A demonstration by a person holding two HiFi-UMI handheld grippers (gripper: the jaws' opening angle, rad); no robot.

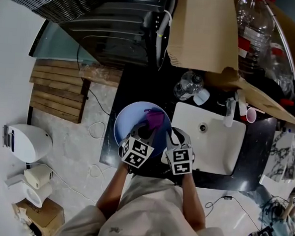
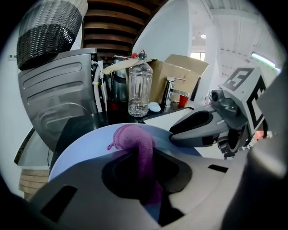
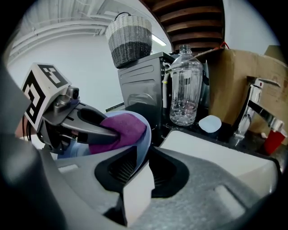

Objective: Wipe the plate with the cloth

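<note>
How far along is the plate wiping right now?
Done: both grips are set. The right gripper is shut on the plate rim, the left gripper on the cloth. In hand: the cloth rests against the plate's face. Left: the wiping itself; how much is clean cannot be told.

Before me, the plate (image 1: 129, 124) is over the counter (image 1: 139, 86), just left of the sink (image 1: 213, 145). The cloth (image 1: 154, 118) lies against the plate, pinched between the jaws of my left gripper (image 1: 146, 131). My right gripper (image 1: 173, 138), just to its right, is clamped on the plate's right rim. A bottle (image 1: 188, 84) stands behind the plate, a cardboard box (image 1: 204, 28) behind that, and an appliance (image 1: 116, 22) to the box's left. A tap (image 1: 230, 111) stands at the sink's back edge.
</note>
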